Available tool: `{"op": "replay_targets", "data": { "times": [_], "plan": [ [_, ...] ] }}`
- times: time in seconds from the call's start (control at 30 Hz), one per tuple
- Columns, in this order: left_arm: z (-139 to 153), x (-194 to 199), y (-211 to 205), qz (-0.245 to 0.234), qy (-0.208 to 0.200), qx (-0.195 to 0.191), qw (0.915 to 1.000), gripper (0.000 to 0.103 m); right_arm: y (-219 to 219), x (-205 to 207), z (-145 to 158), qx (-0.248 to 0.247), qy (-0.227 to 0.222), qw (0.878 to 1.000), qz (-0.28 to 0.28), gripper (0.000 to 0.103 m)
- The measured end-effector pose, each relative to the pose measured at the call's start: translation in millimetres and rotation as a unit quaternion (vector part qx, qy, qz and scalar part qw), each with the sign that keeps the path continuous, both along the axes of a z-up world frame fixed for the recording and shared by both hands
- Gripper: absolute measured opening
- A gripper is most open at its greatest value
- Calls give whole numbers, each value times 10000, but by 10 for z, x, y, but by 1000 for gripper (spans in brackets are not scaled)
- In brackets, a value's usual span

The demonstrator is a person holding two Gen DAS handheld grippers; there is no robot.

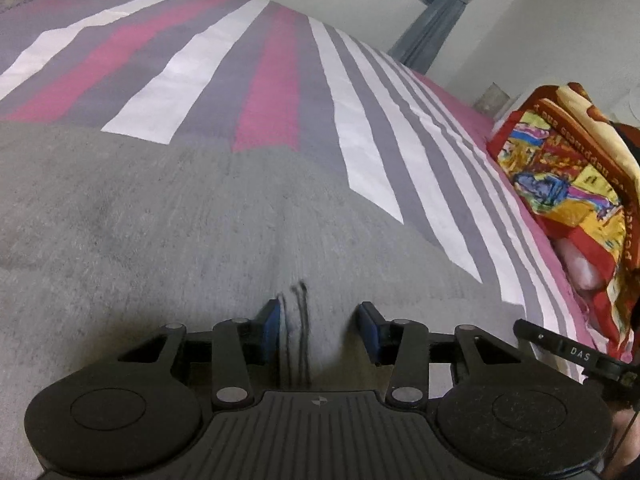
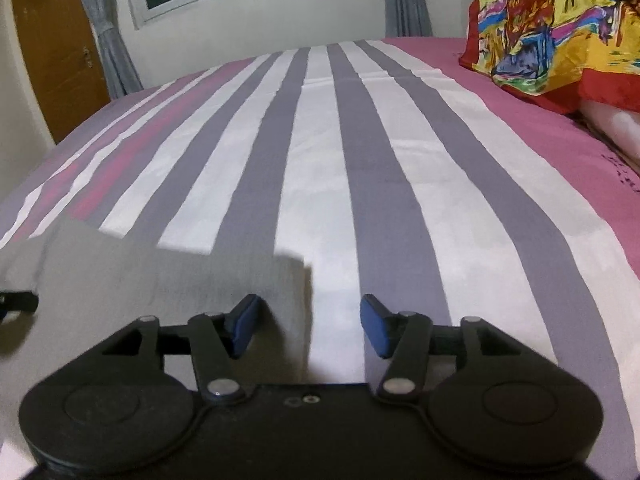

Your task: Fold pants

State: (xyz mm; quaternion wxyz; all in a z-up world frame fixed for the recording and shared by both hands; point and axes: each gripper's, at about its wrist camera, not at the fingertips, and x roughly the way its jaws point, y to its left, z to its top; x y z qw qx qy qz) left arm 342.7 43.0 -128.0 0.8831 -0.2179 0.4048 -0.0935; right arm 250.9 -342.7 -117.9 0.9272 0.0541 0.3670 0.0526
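Grey pants (image 1: 160,216) lie flat on the striped bed sheet (image 1: 256,60). In the left wrist view they fill the lower half, with a dark drawstring (image 1: 298,320) between the fingers. My left gripper (image 1: 318,320) is open just above the waist area, holding nothing. In the right wrist view the pants (image 2: 160,280) show at lower left, their right edge running between the fingers. My right gripper (image 2: 308,320) is open over that edge and empty. Its left finger (image 2: 244,320) is over the cloth, its right finger (image 2: 376,330) over the sheet.
The bed sheet (image 2: 360,140) has grey, white and pink stripes. A bright multicoloured pillow (image 1: 560,168) lies at the right side of the bed; it also shows in the right wrist view (image 2: 552,36). Wall, window and curtains stand beyond the bed, and a wooden door (image 2: 52,60) at the left.
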Motion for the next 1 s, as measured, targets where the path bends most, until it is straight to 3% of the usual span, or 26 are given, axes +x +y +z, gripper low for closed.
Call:
{"op": "replay_targets", "data": {
  "times": [0.17, 0.37, 0.5, 0.63, 0.7, 0.83, 0.93, 1.0],
  "plan": [
    [3, -282, 30, -140, -49, -43, 9999, 43, 11, -176, -5, -111, 3, 9999, 59, 58],
    [-16, -950, 43, -442, -274, 199, 9984, 43, -72, -862, -43, -83, 43, 9999, 102, 60],
    [71, -1282, 22, -319, -495, 406, 9974, 44, -90, -1305, -22, -122, -33, 9999, 55, 60],
    [16, -1294, 74, -308, -497, 419, 9974, 44, -42, -1531, 96, -407, -553, 9976, 44, 61],
    [109, -1340, 135, -118, -500, 228, 9984, 44, -17, -1412, -23, -498, -62, 9986, 180, 62],
    [247, -1655, 515, 257, -953, -62, 9951, 45, -135, -1630, 176, -332, -733, 9967, 48, 64],
    [177, -1921, 1029, 937, -1068, -219, 9896, 45, -280, -1742, 187, 3, -896, 9960, -38, 67],
    [54, -2064, 1430, 1582, -1011, -409, 9814, 45, -340, -1744, 191, 178, -955, 9951, -183, 69]
  ]
}}
